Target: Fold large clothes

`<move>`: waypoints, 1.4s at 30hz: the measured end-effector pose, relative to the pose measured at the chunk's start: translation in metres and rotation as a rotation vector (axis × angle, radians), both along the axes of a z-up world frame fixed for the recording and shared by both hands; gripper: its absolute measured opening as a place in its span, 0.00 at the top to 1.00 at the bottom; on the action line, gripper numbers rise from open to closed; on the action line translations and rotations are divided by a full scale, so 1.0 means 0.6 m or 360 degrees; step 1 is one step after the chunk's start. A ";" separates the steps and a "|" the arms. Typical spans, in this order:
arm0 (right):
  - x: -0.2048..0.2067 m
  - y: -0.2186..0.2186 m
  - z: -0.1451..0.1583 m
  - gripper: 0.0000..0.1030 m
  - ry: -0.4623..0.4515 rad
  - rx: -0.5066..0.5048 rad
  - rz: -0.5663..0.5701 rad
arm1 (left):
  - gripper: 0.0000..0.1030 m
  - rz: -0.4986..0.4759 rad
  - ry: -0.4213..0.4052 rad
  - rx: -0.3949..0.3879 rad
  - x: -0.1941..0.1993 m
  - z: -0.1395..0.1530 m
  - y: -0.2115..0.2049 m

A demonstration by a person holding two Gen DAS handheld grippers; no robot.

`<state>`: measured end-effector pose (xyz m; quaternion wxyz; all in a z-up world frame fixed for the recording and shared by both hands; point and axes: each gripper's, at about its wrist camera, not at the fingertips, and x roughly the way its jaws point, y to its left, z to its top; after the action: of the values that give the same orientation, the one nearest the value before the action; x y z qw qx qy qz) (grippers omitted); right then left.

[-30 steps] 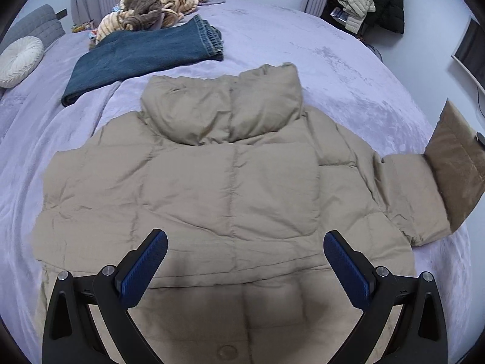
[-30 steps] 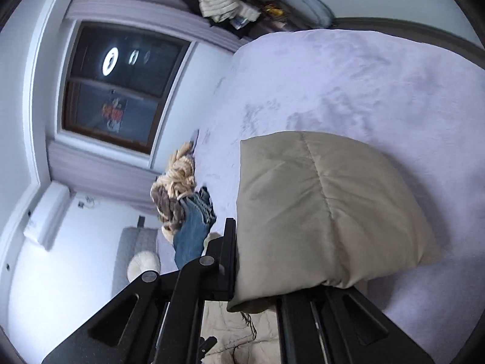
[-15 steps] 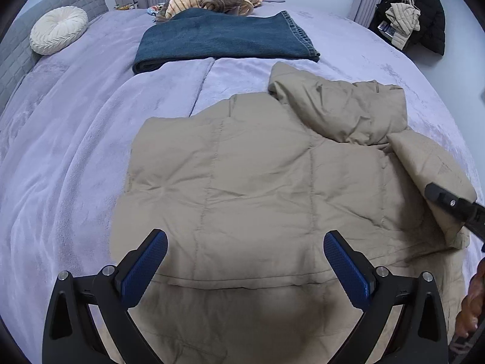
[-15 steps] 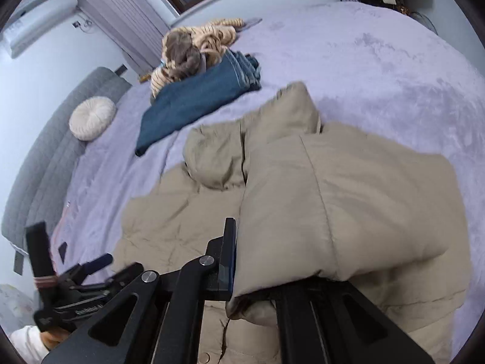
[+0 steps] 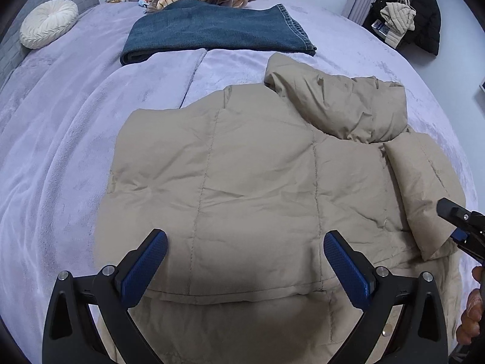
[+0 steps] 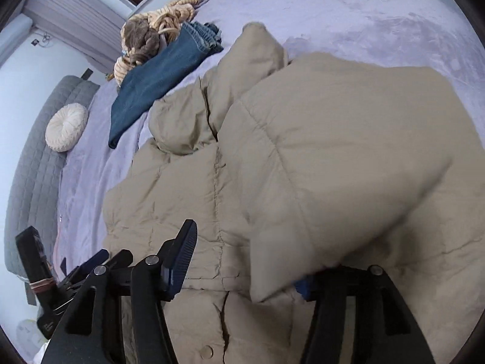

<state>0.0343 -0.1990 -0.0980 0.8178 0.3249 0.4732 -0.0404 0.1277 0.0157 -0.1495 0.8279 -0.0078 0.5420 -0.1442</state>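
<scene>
On the lilac bed (image 5: 75, 157), the beige puffer jacket (image 5: 257, 176) lies spread, right sleeve (image 6: 348, 157) folded across its body. Right gripper (image 6: 245, 261) jaws opening, sleeve cuff loose between them. Left gripper (image 5: 245, 261) spread wide over the hem, empty.

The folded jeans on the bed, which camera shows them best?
The left wrist view: the jeans lie flat and nearly whole beyond the beige jacket. The right wrist view shows them smaller and skewed at upper left.

Beige jacket (image 5: 257, 176) spread beneath open-jawed left gripper (image 5: 245, 261).
</scene>
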 end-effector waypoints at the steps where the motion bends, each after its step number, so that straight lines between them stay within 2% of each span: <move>1: -0.011 -0.014 0.006 0.41 -0.0018 0.0027 -0.0061 | 0.00 -0.0004 0.0002 -0.0027 0.001 0.003 0.002; 7: -0.050 -0.116 -0.006 0.41 -0.0071 0.0337 -0.0462 | 0.00 0.0003 -0.0023 -0.0161 0.011 0.020 0.023; 8: -0.049 -0.125 -0.006 0.47 -0.0099 0.0384 -0.0494 | 0.00 0.0008 -0.0016 -0.0187 0.013 0.022 0.029; 9: -0.045 -0.129 -0.001 0.56 -0.0133 0.0415 -0.0498 | 0.00 0.0010 -0.0009 -0.0209 0.016 0.023 0.035; 10: -0.039 -0.126 0.006 0.78 -0.0156 0.0414 -0.0475 | 0.00 0.0013 -0.0003 -0.0232 0.018 0.024 0.042; 11: -0.026 -0.113 0.019 0.85 -0.0177 0.0373 -0.0416 | 0.00 0.0016 0.0004 -0.0256 0.020 0.024 0.049; 14: 0.015 -0.046 0.056 0.87 -0.0234 0.0210 -0.0164 | 0.00 0.0032 0.0044 -0.0381 0.026 0.025 0.075; 18: 0.067 0.092 0.081 0.87 -0.0247 -0.0063 0.0234 | 0.00 0.0058 0.0121 -0.0624 0.034 0.028 0.108; 22: 0.093 0.208 0.047 0.81 -0.0109 -0.0261 0.0519 | 0.00 0.0054 0.0193 -0.0837 0.044 0.031 0.121; 24: 0.097 0.244 0.021 0.63 0.0002 -0.0308 0.0635 | 0.00 0.0027 0.0240 -0.0917 0.048 0.029 0.115; 25: 0.093 0.252 0.014 0.48 0.0031 -0.0291 0.0670 | 0.00 0.0010 0.0263 -0.0945 0.049 0.026 0.109; 26: 0.086 0.255 0.010 0.42 0.0039 -0.0257 0.0692 | 0.00 -0.0004 0.0283 -0.0960 0.050 0.023 0.103; 28: 0.060 0.239 0.008 0.41 0.0044 -0.0201 0.0693 | 0.00 -0.0028 0.0321 -0.0974 0.050 0.014 0.084; 32: -0.001 0.134 0.001 0.39 0.0113 -0.0088 0.0471 | 0.00 -0.0081 0.0393 -0.0964 0.053 -0.005 0.041; 37: -0.101 -0.070 -0.039 0.39 0.0186 0.0206 -0.0134 | 0.00 -0.0160 0.0436 -0.0895 0.063 -0.031 -0.026; 40: -0.156 -0.165 -0.066 0.39 0.0079 0.0465 -0.0490 | 0.02 -0.0169 0.0426 -0.0842 0.068 -0.038 -0.059; 41: -0.168 -0.189 -0.074 0.39 0.0033 0.0545 -0.0587 | 0.08 -0.0170 0.0421 -0.0819 0.069 -0.038 -0.068; 42: -0.178 -0.211 -0.083 0.39 -0.0012 0.0619 -0.0686 | 0.24 -0.0174 0.0417 -0.0799 0.070 -0.037 -0.075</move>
<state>-0.0723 -0.3255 -0.1480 0.7145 0.5689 0.3891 -0.1205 0.1695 -0.0295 -0.1718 0.7140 -0.2018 0.5913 -0.3160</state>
